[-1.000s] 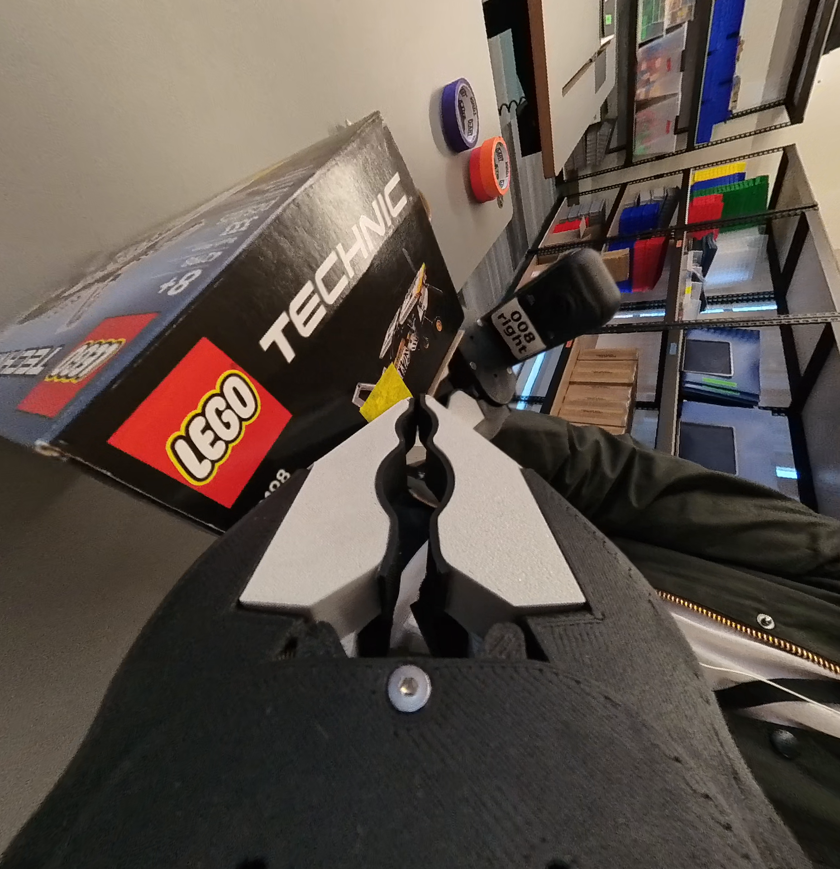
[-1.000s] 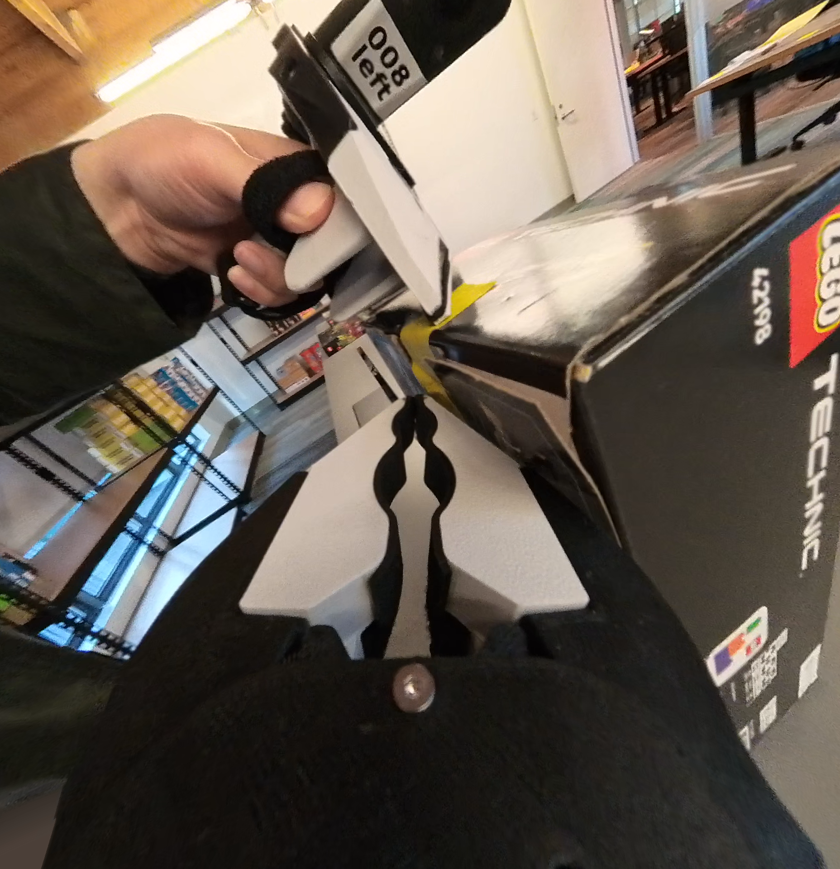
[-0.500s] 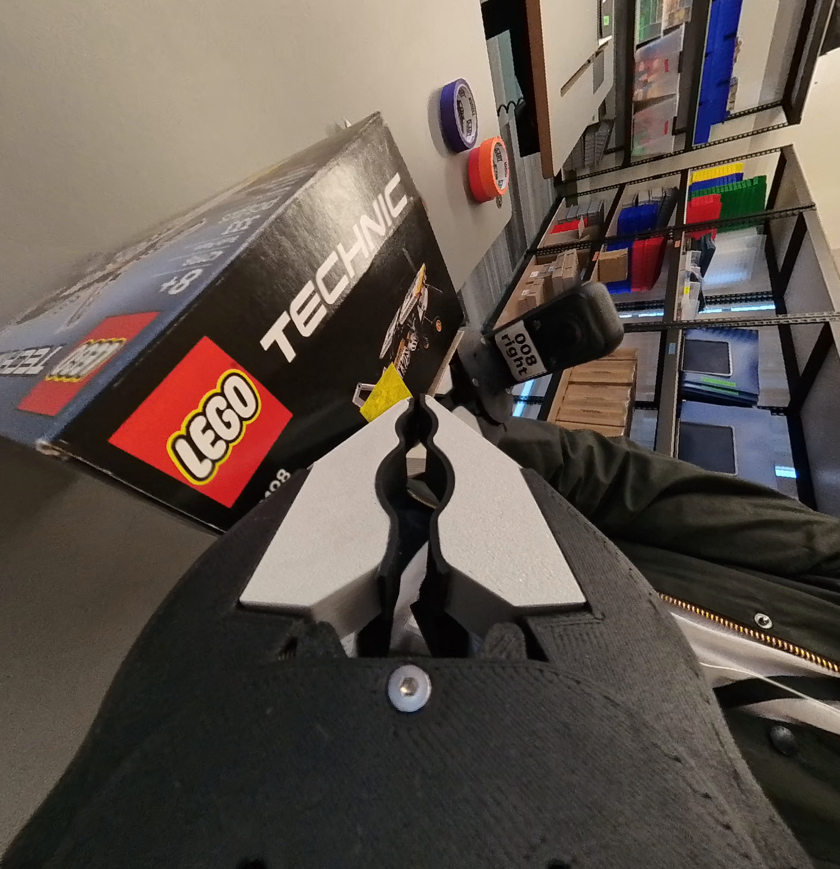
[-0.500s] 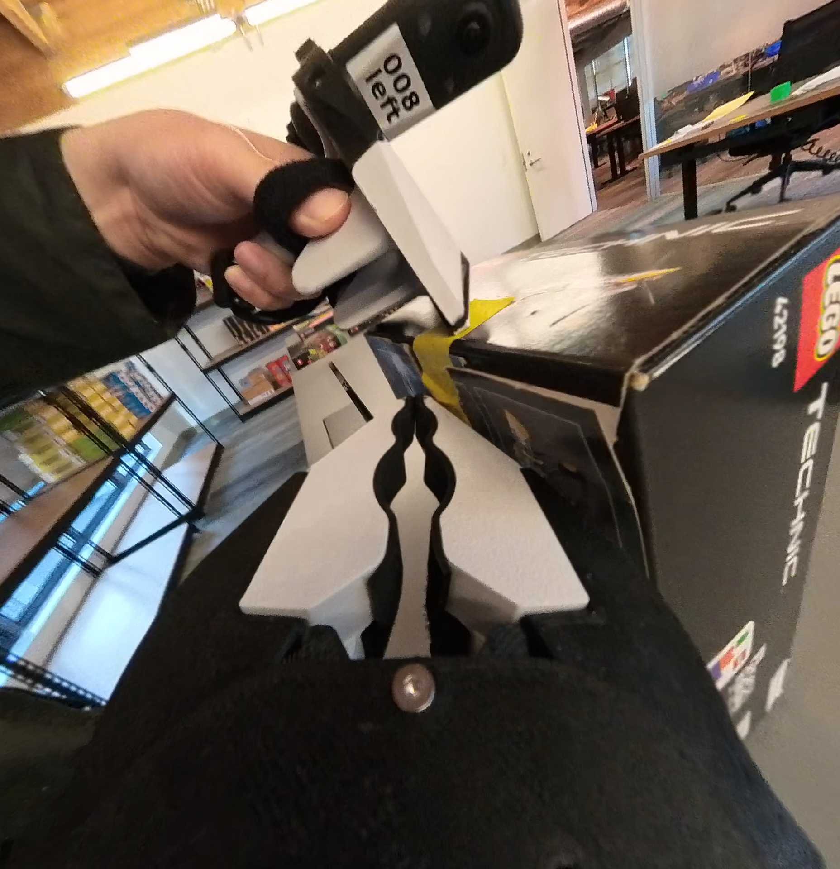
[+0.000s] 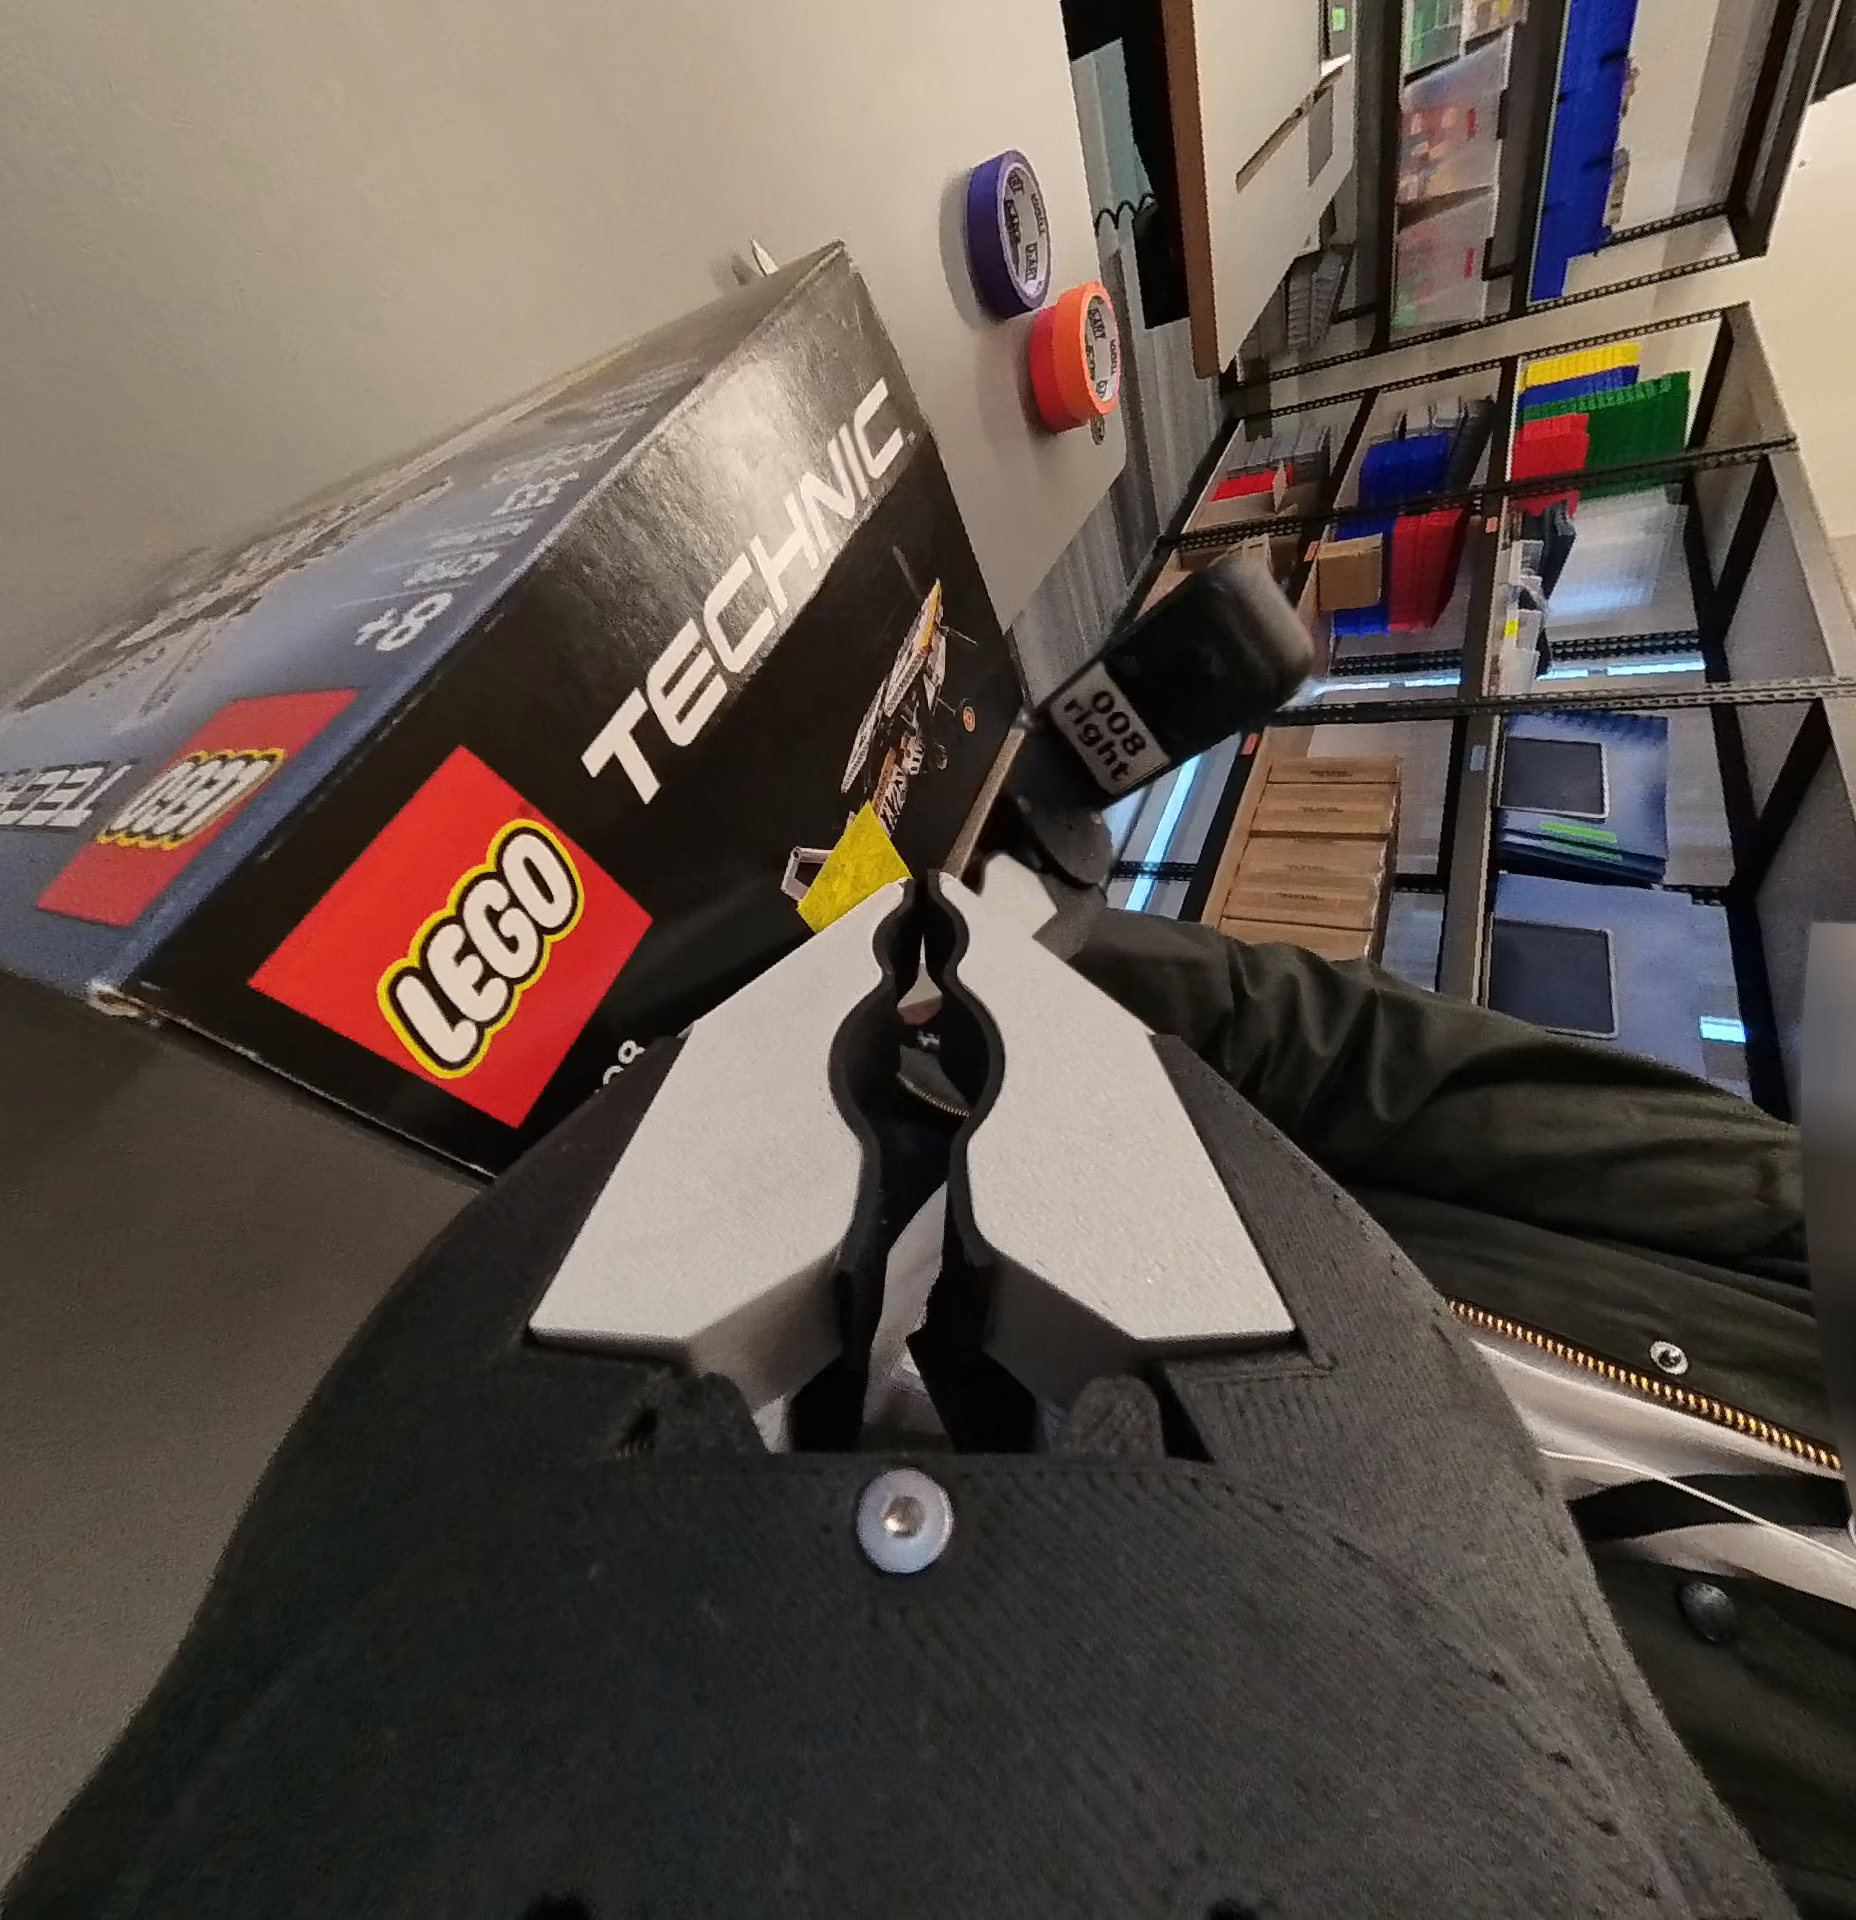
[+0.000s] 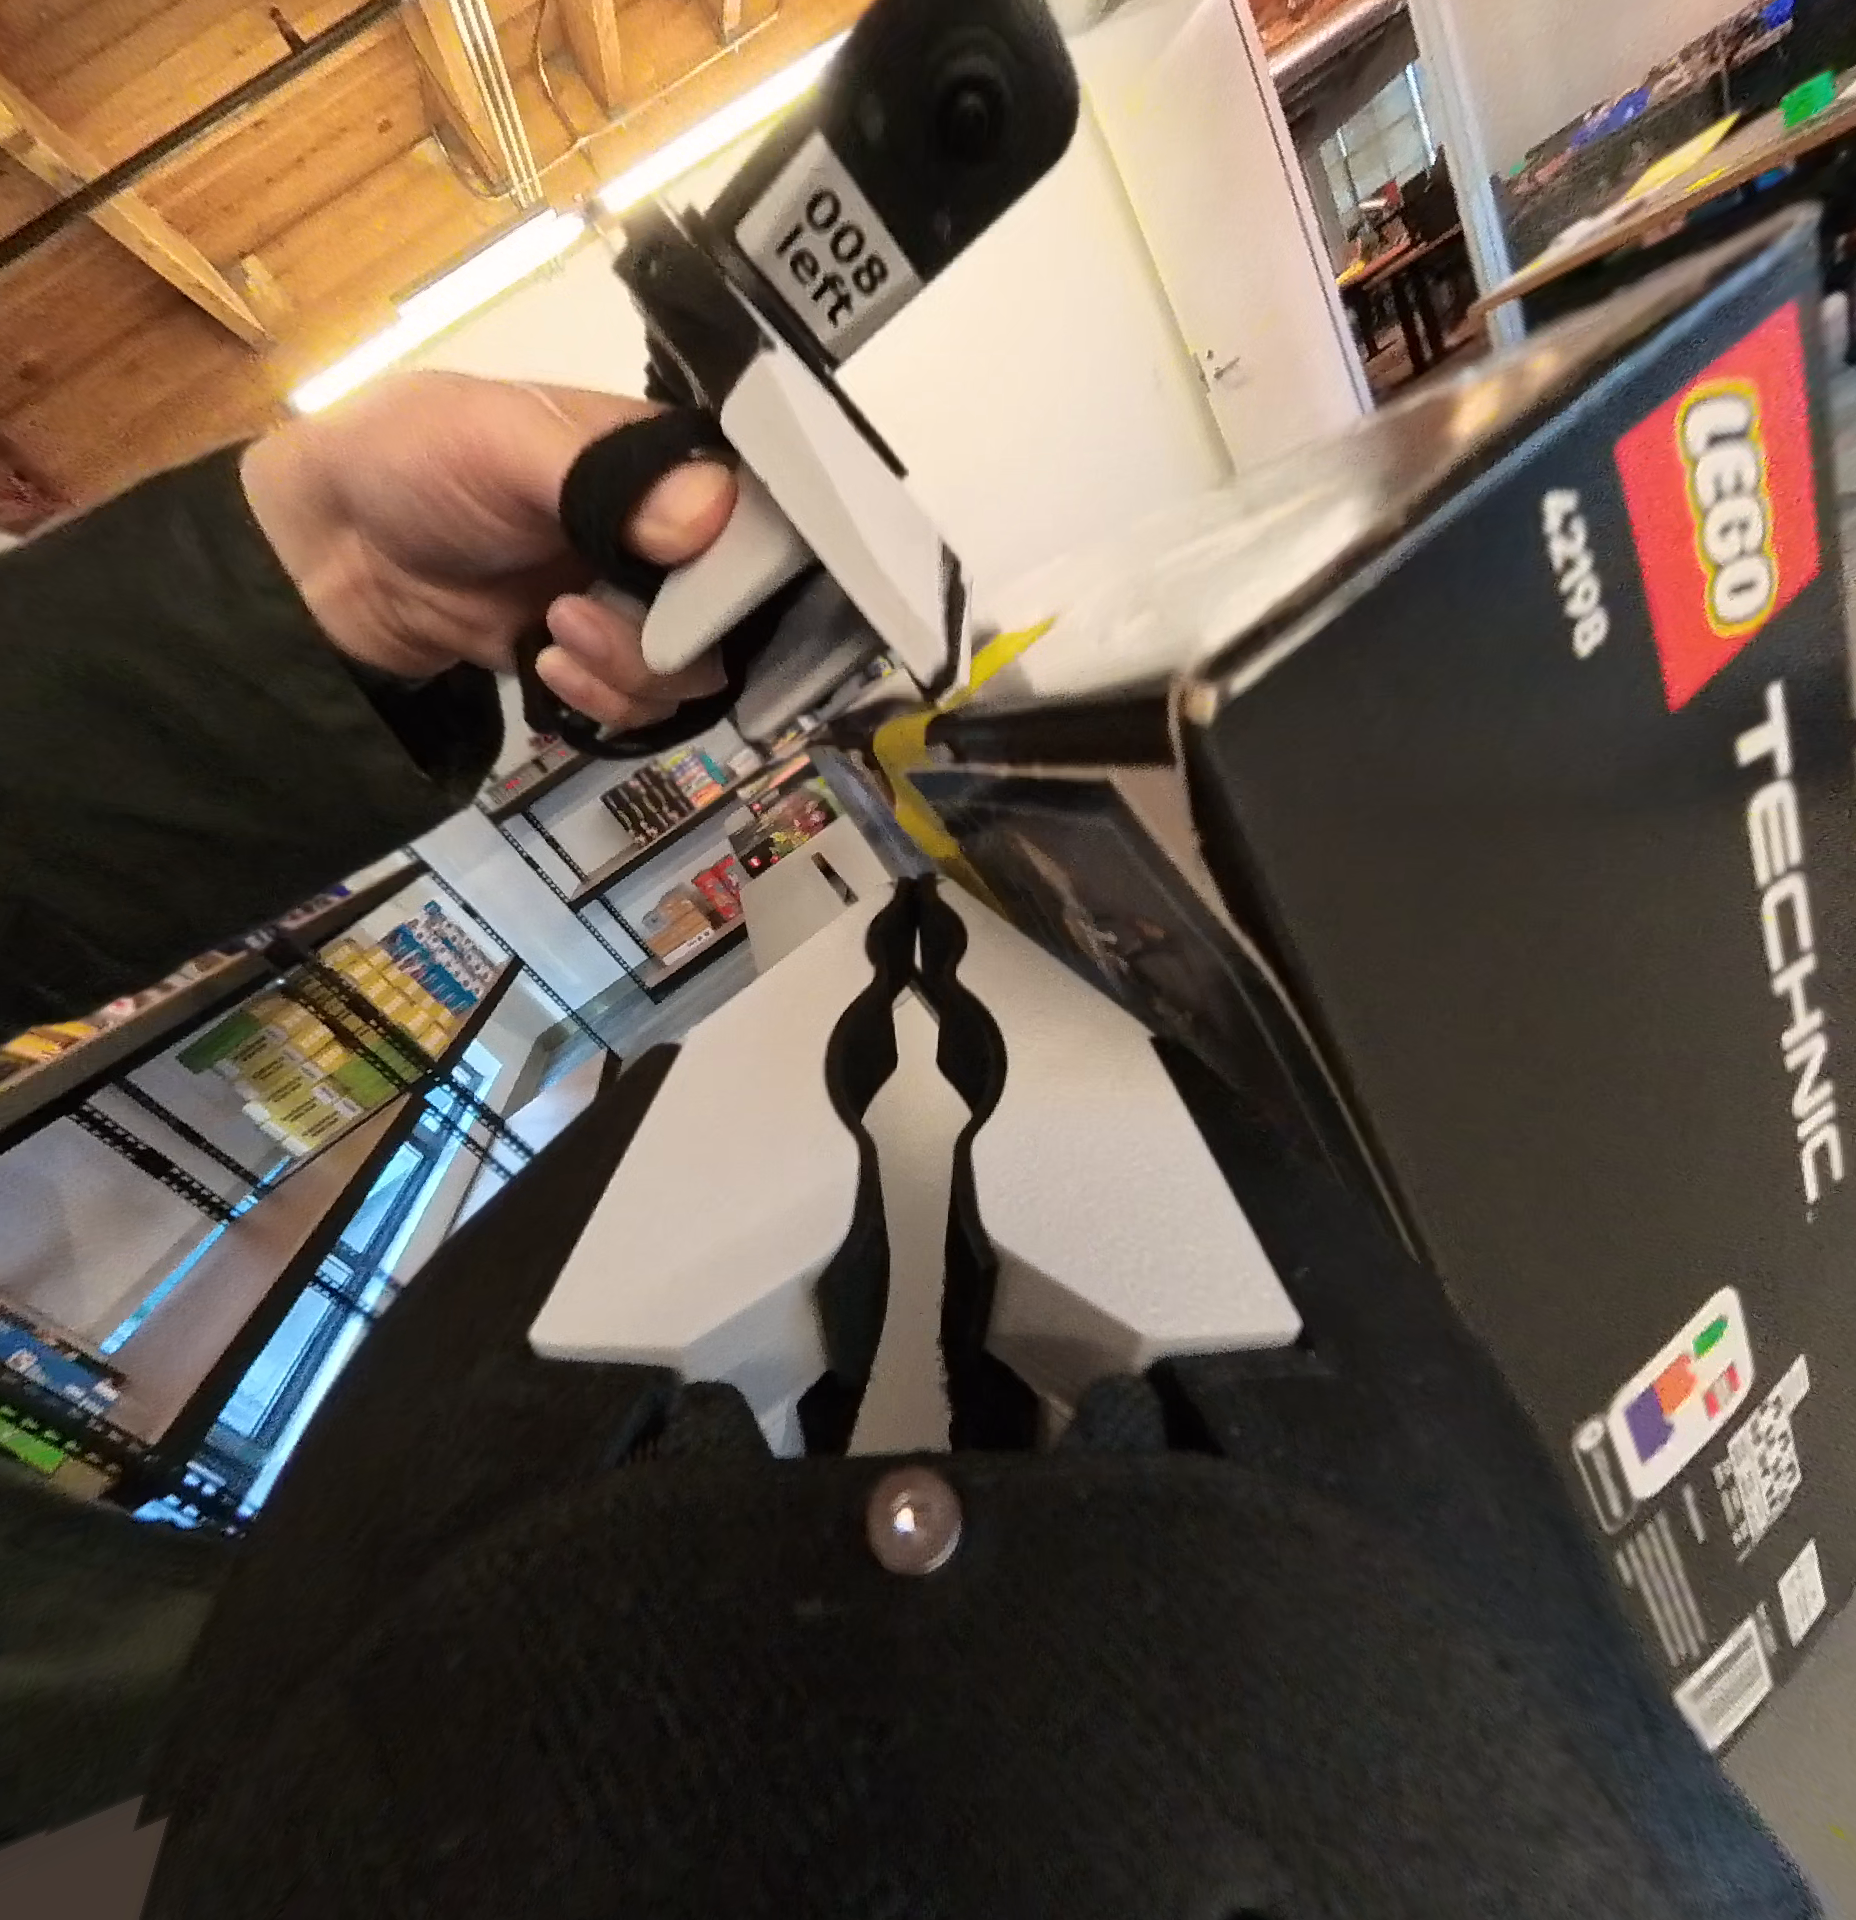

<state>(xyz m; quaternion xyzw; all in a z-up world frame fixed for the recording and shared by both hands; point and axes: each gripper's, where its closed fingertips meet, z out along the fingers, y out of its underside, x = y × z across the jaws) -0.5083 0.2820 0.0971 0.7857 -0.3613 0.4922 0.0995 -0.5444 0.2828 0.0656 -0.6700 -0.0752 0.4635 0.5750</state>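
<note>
Black toy box lies on its side on grey table. The near end faces both claws.

- L claw: jaws together, only a hairline gap. Tips sit at the top edge of the box end, touching the yellow tape strip. Can't tell whether tape is actually pinched or just pressed. From the R wrist view the tape tail pokes out past the tips.
- R claw: jaws closed, and looks to have the corner of the end flap nipped between the tips, just below the L claw.
- Hand w/ dark sleeve grips the L claw's handle.

State of box, as far as visible: end flap stands off the box body, w/ a dark gap under the top panel, so the end is partly open. Tape appears to bridge top panel and flap, not peeled free. Contents not visible.

Also: purple tape roll and orange tape roll on the table beyond the box, well apart from both claws. Shelving w/ coloured bins in bkgd.
</note>
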